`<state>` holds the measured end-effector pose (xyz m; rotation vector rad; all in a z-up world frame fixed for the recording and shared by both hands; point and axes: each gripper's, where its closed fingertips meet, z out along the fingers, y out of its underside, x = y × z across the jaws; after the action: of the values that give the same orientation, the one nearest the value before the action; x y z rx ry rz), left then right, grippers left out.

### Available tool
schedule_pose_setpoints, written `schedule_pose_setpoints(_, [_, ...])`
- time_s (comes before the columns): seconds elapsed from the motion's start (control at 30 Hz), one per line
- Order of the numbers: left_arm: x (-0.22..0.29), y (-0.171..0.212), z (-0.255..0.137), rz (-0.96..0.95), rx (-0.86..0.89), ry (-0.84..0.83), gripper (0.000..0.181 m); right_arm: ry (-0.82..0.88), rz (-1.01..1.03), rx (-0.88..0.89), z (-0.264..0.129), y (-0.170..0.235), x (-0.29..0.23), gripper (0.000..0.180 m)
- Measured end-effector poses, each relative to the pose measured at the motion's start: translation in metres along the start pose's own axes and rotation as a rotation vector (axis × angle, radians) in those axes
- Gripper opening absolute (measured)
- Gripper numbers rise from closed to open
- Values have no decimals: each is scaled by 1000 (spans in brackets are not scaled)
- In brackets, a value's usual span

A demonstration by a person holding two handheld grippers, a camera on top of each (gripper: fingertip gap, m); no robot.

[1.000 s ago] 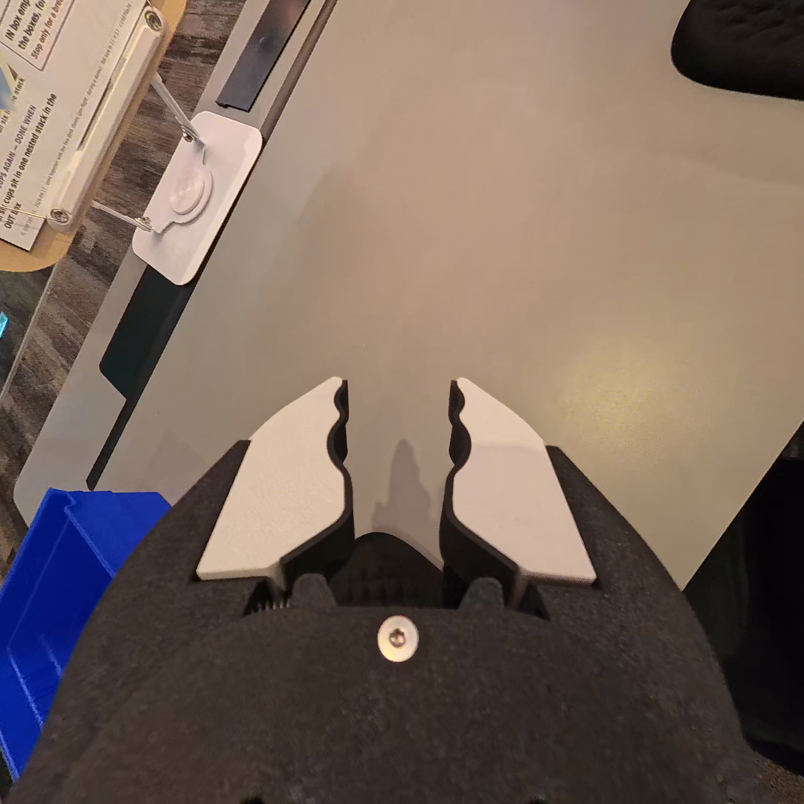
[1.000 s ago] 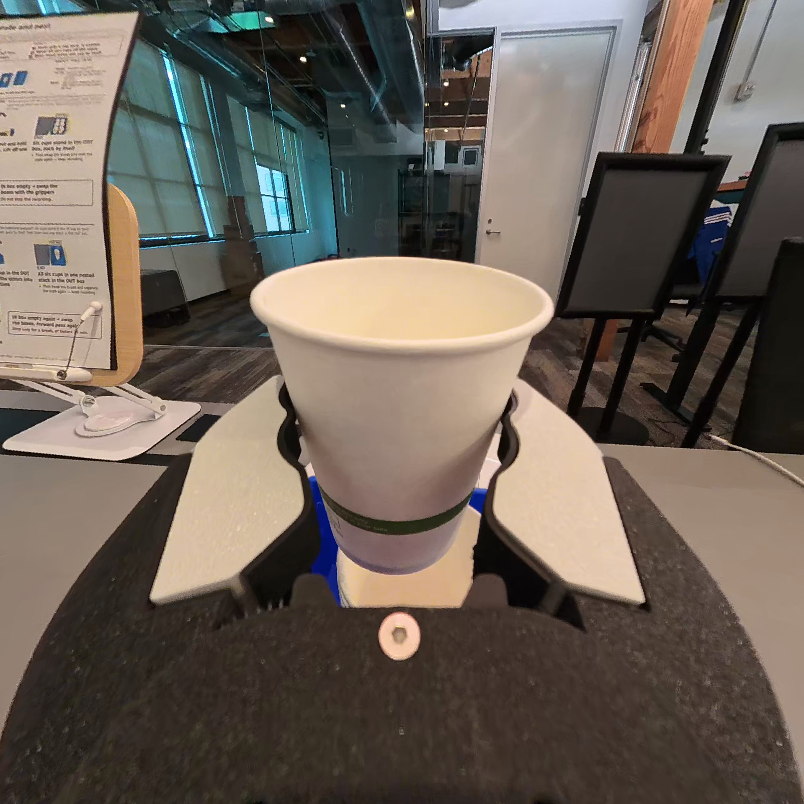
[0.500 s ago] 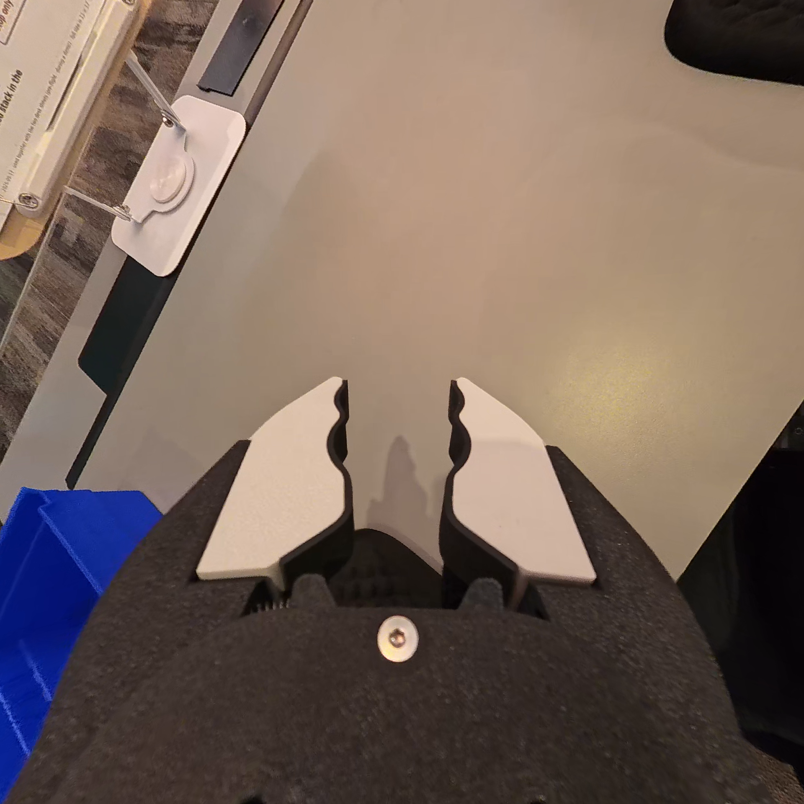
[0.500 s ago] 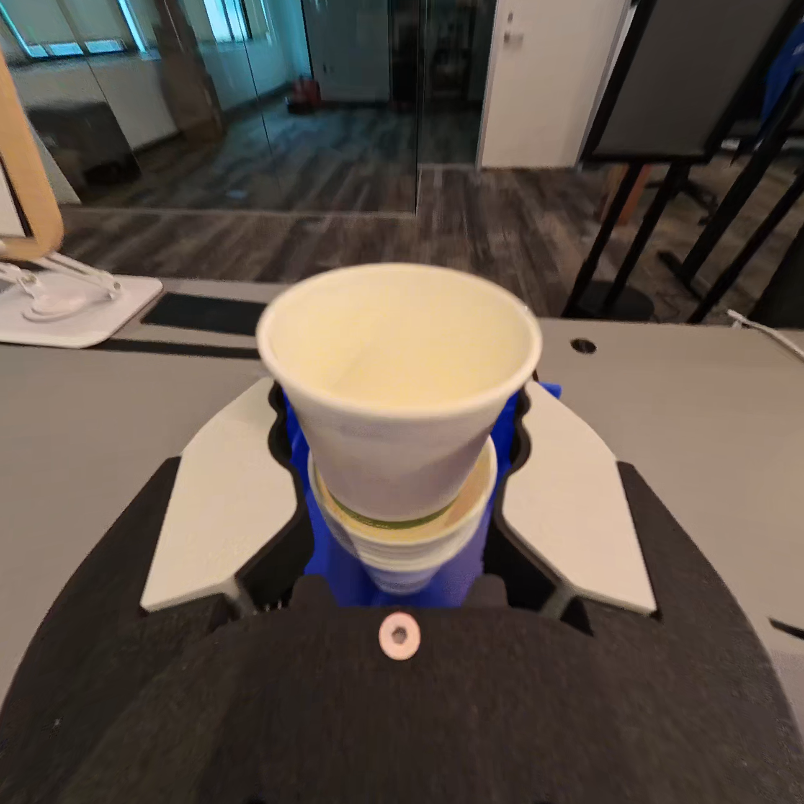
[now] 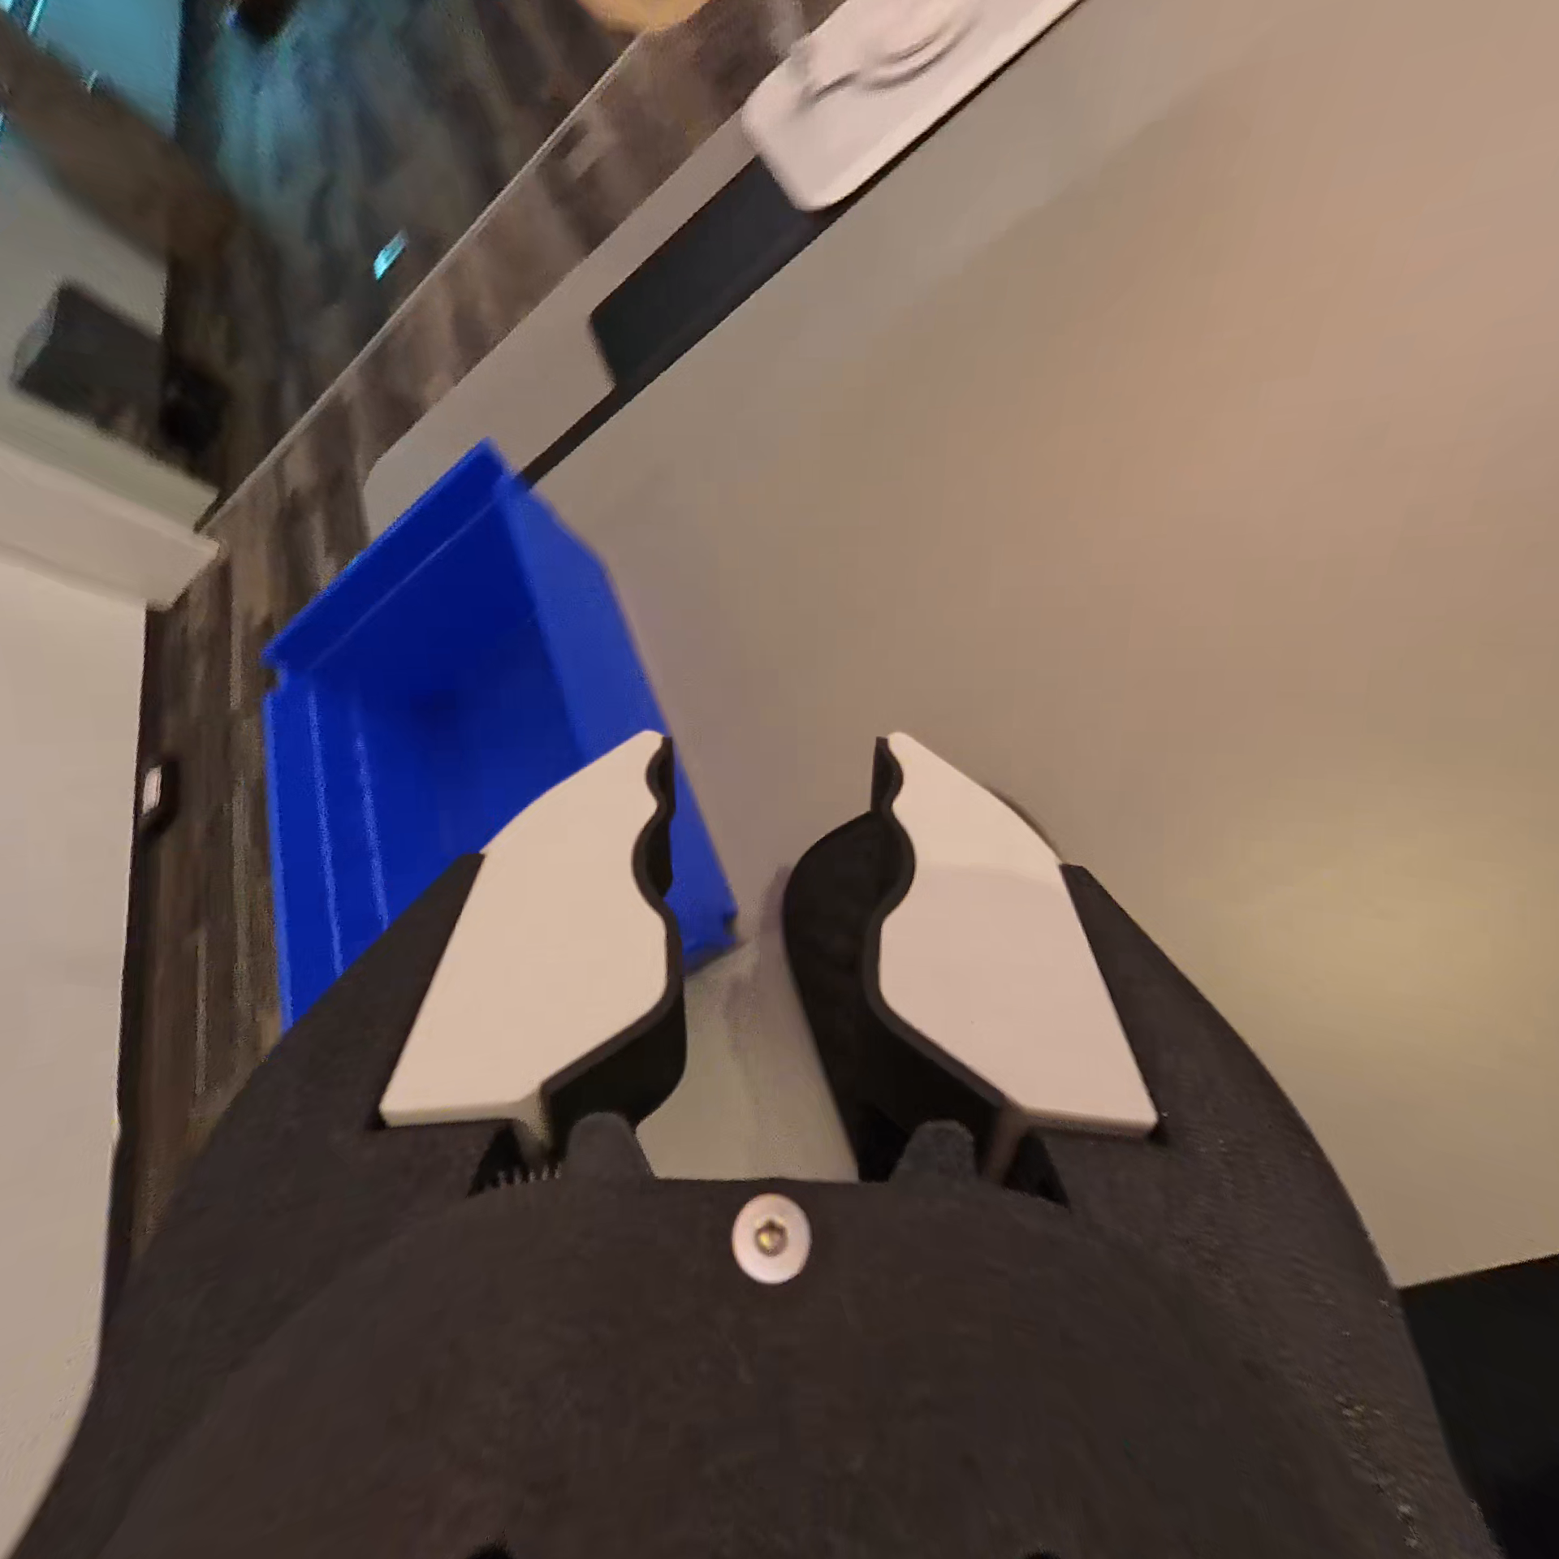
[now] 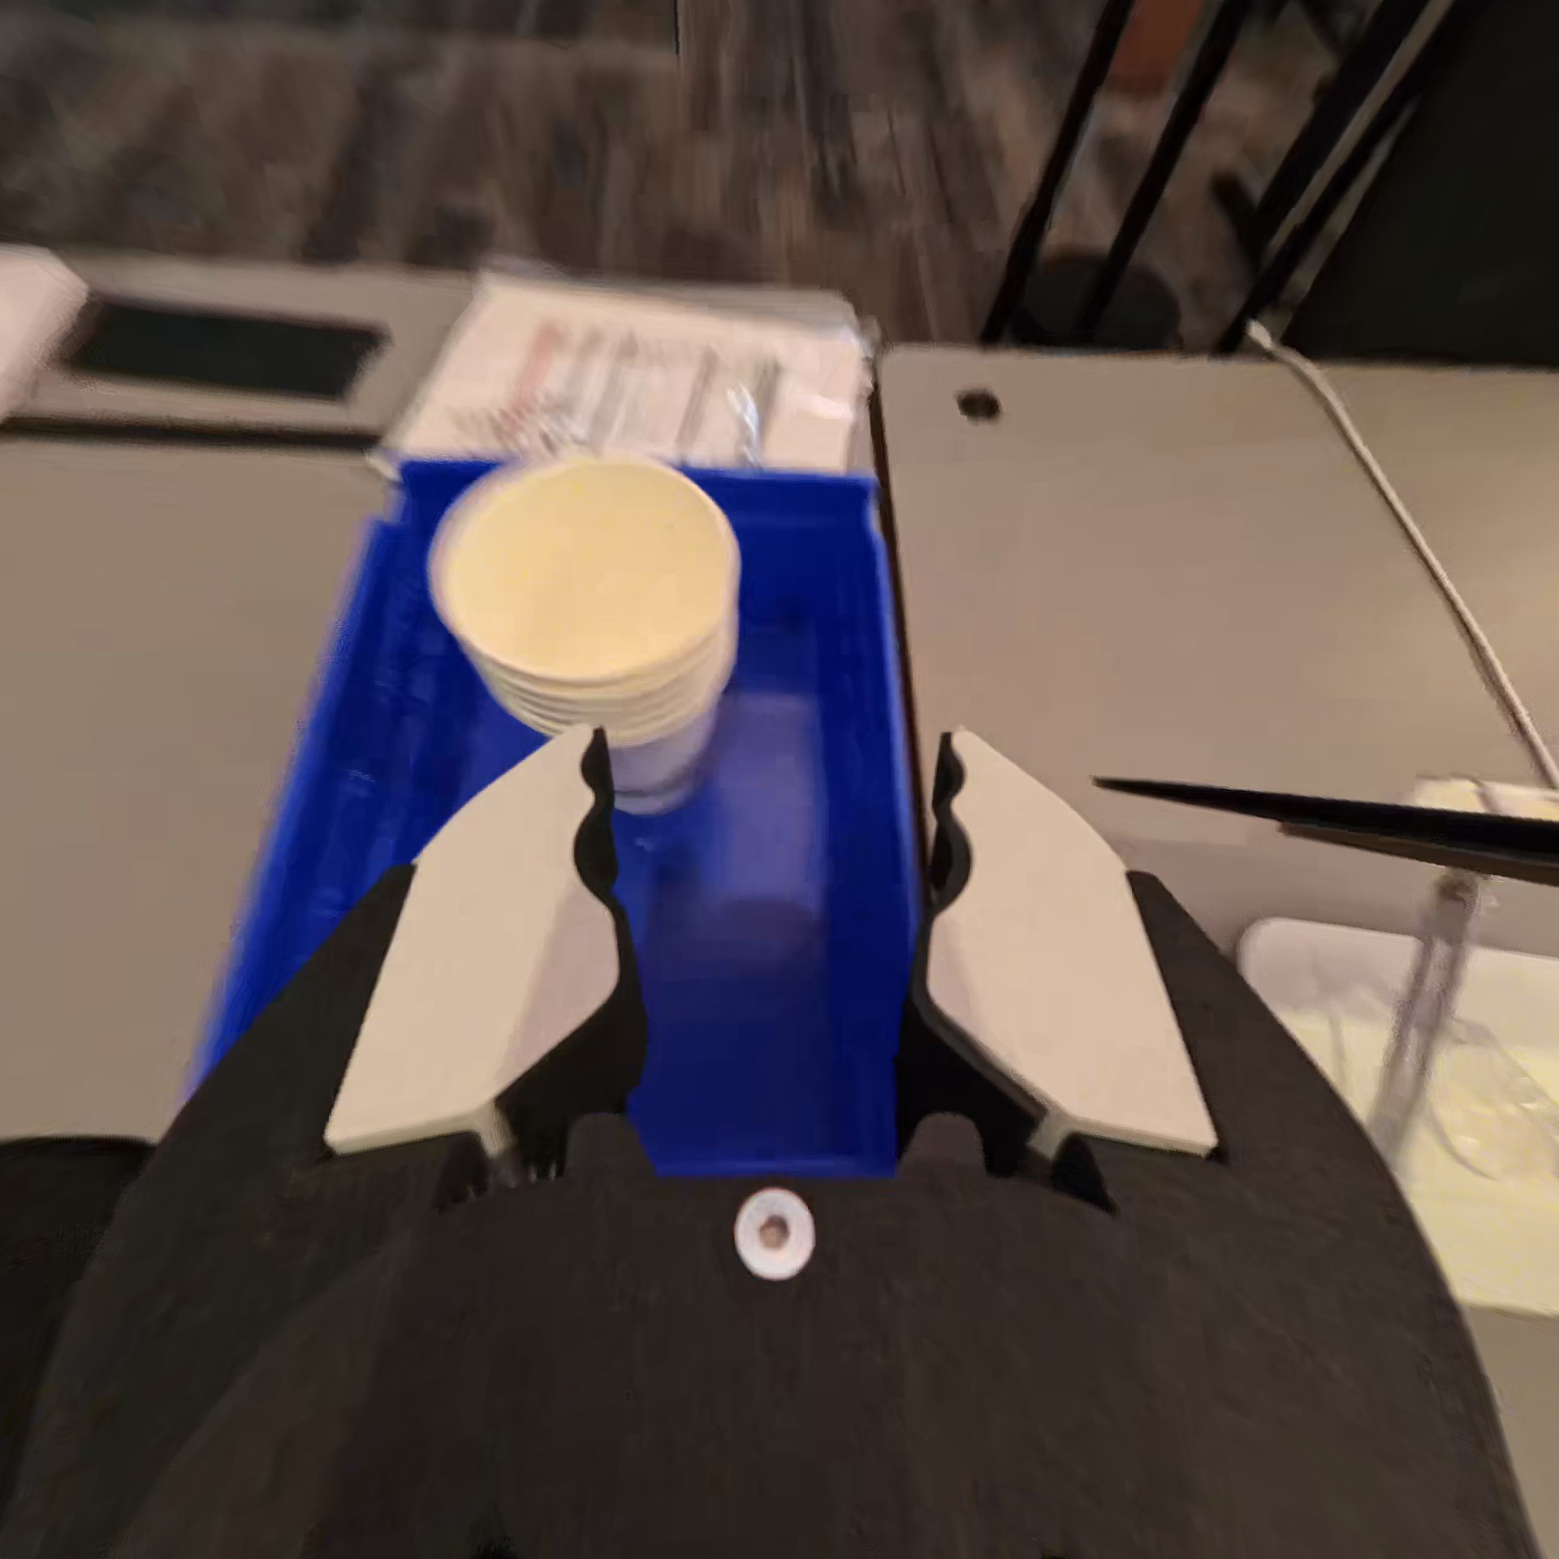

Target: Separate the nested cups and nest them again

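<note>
Paper cups (image 6: 586,607) nested at blue bin (image 6: 894,675) far end.

The left wrist view is taken from behind the left hand-held gripper (image 5: 772,747), tilted and aimed steeply down at the plain grey surface (image 5: 1181,548), with an open blue plastic bin (image 5: 439,717) seen close by at the left of the fingers and the surface's far edge running slantwise across the top. The right wrist view is taken from above and behind the right hand-held gripper (image 6: 769,742), looking forward and down into a blue plastic bin (image 6: 759,970) just beneath it, where a nested stack of white paper cups (image 6: 590,607) is framed. A grey surface (image 6: 1139,590) and a blue bin appear in both views, though it cannot be told whether the bin is the same one.
</note>
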<state>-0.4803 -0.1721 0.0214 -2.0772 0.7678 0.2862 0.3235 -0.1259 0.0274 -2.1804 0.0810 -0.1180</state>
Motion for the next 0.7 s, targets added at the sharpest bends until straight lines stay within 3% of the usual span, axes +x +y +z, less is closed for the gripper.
schedule_pose_setpoints(0.1, [-40,34,3,-132,-77,-53,52,-6,-21,-264,31,54,41,66])
schedule_pose_setpoints(0.33, [-90,100,56,-372,-234,-108,65,-112,-56,-538,60,124,43,52])
schedule_pose_setpoints(0.5, [-104,102,78,-489,-185,-111,58,-121,-107,-634,66,135,34,13])
schedule_pose_setpoints(0.6, [-100,94,83,-587,-131,-46,51,-115,-96,-688,63,137,33,12])
schedule_pose_setpoints(0.7, [-86,77,83,-660,-85,61,58,-111,-119,-746,62,138,33,19])
